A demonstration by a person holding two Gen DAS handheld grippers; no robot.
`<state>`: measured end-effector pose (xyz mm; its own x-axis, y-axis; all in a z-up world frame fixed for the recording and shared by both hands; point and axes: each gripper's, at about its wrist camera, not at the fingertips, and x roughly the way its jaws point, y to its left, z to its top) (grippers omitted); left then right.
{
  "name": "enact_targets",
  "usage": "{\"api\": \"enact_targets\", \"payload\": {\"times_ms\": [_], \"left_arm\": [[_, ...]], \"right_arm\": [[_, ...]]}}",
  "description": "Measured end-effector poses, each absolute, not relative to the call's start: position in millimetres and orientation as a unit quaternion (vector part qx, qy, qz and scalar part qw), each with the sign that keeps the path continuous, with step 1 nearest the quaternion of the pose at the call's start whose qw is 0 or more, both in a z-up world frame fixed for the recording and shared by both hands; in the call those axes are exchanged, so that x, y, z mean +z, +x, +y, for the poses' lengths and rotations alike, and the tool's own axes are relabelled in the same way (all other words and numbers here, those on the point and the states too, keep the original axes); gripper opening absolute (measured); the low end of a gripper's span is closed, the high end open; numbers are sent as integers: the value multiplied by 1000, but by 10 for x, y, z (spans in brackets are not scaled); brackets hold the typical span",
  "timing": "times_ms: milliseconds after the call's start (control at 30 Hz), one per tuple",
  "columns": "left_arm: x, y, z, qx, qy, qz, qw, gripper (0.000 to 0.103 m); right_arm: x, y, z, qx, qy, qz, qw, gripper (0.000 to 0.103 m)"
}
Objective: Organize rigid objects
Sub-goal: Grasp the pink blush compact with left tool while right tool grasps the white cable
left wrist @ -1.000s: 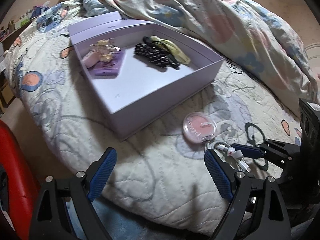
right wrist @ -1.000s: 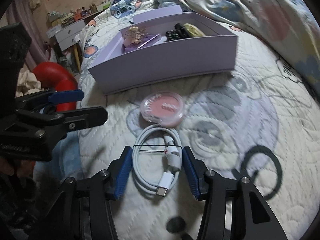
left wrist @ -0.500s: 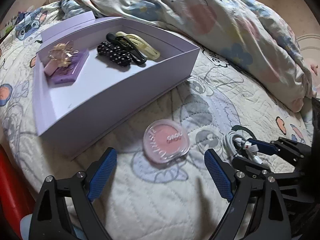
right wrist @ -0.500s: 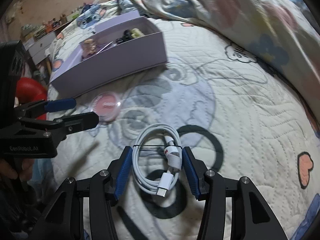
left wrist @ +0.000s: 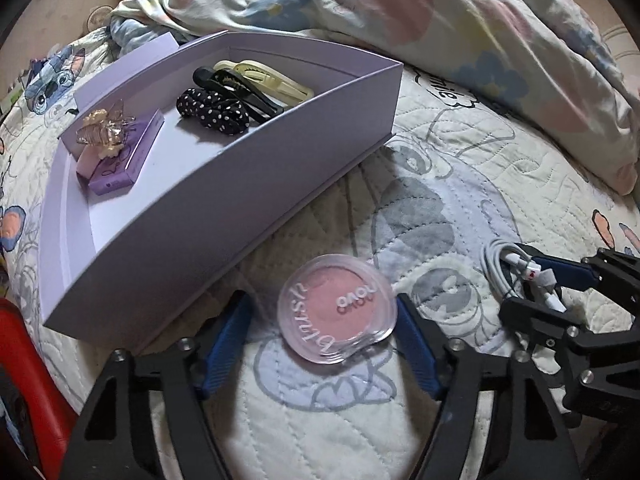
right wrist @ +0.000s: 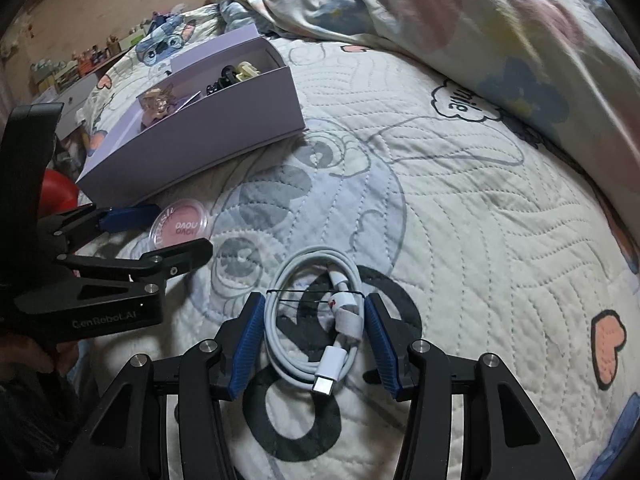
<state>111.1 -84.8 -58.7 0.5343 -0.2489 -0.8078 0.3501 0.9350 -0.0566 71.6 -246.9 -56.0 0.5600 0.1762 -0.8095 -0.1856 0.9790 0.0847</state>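
Two grippers: seen low over the quilt (right wrist: 460, 208).
Left gripper (left wrist: 324, 340): jaws closing around the blush compact (left wrist: 338, 307); right pad seemingly touching its rim, left pad apart.
Right gripper (right wrist: 314, 344): clamped on the coiled white cable (right wrist: 288, 300).
Compact: lying just beside the lavender box (left wrist: 224, 216).

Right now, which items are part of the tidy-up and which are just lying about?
Job:
- blush compact, left gripper closing around it
- white cable, in right gripper
- lilac box with hair clips, scrunchie, purple packet

Lying about:
- quilt
- floral duvet
- red object
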Motion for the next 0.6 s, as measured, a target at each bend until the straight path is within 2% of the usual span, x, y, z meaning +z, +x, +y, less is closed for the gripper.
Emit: {"api": "enact_targets", "payload": {"times_ms": [67,600], "left_arm": [[-558,1086,-832,-173,54,451,874,56],[-489,629,-616,-181,61,467,863,56]], "right_arm": [[-558,731,-2450,105,-5,458,883,50],[-555,676,-2023,175,-35,443,879,50]]}}
